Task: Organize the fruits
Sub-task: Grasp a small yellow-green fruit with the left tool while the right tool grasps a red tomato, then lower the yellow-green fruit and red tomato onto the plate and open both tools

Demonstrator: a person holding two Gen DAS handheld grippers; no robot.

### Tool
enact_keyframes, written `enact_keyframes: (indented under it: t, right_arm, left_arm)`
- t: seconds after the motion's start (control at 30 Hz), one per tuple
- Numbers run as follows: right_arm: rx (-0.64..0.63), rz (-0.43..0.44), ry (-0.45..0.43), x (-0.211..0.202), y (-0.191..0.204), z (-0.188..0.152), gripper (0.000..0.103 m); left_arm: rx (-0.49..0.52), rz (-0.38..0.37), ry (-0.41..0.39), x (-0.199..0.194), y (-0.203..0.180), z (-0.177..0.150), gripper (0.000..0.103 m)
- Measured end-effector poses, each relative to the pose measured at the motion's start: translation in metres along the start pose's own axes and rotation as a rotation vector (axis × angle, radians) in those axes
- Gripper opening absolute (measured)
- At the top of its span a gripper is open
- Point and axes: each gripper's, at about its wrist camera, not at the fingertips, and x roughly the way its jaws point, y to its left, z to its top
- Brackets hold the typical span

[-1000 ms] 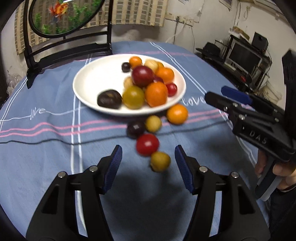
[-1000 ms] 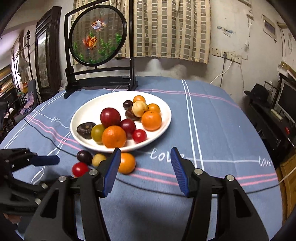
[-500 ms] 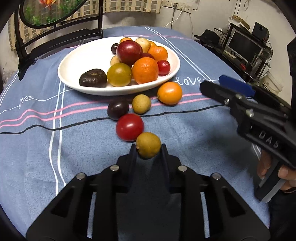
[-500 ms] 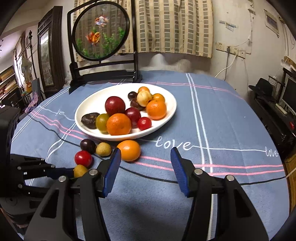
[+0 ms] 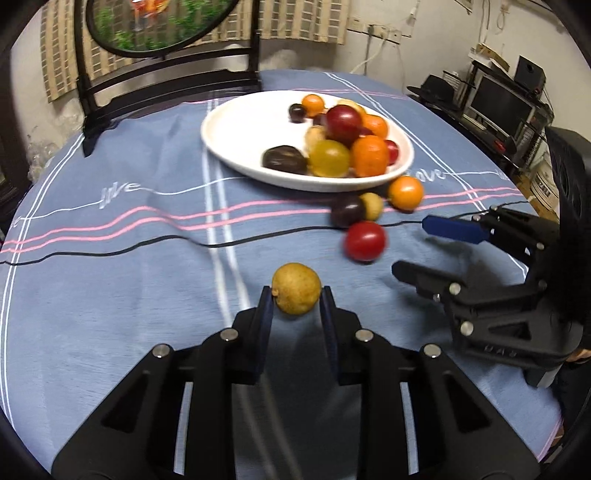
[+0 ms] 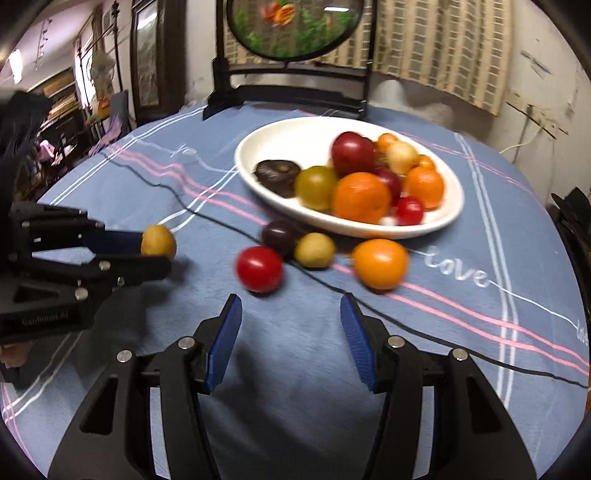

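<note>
My left gripper (image 5: 296, 295) is shut on a small yellow-brown fruit (image 5: 296, 288), which the right wrist view shows at the left (image 6: 159, 241), just above the blue cloth. A white plate (image 5: 236, 125) holds several fruits: oranges, red, green and dark ones. On the cloth in front of the plate lie a red tomato (image 6: 259, 269), a dark plum (image 6: 279, 233), a yellow-brown fruit (image 6: 314, 250) and an orange (image 6: 380, 263). My right gripper (image 6: 291, 326) stands open with nothing between its fingers, just short of the red tomato.
A black stand with a round goldfish panel (image 6: 291, 26) stands behind the plate at the table's far edge. A thin black cable (image 5: 110, 249) runs across the cloth. A desk with a monitor (image 5: 502, 107) is off to the right.
My left gripper closed on the yellow-brown fruit and drew it left, away from the other loose fruits. My right gripper came in closer and lower toward the loose fruits, still open.
</note>
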Motion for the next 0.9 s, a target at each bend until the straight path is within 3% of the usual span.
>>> enact_keyframes:
  t: [0.17, 0.23, 0.27, 0.4, 0.53, 0.73, 0.9]
  right_arm:
    - [-0.004, -0.012, 0.024, 0.019, 0.013, 0.015, 0.056]
    - [0.003, -0.02, 0.025, 0.023, 0.013, 0.019, 0.045]
    - [0.003, -0.012, 0.04, 0.027, 0.014, 0.02, 0.034]
    - [-0.02, -0.025, 0.047, 0.025, 0.017, 0.021, 0.032]
    - [0.009, -0.009, -0.013, 0.0, 0.005, 0.022, 0.032]
    - [0.081, -0.123, -0.151, -0.03, -0.036, 0.04, 0.032]
    - [0.133, -0.182, -0.211, -0.022, -0.065, 0.062, 0.032]
  left_arm:
    - [-0.016, 0.0, -0.001, -0.001, 0.014, 0.001, 0.026]
    - [-0.015, -0.002, -0.001, 0.0, 0.015, 0.003, 0.026]
    - [-0.014, 0.0, -0.001, 0.0, 0.015, 0.002, 0.026]
    - [-0.014, 0.001, 0.0, 0.002, 0.015, 0.004, 0.026]
    - [0.004, 0.008, -0.017, -0.001, 0.012, 0.013, 0.026]
    - [0.027, 0.019, -0.068, -0.003, 0.005, 0.052, 0.026]
    - [0.006, 0.025, -0.094, 0.011, 0.004, 0.094, 0.026]
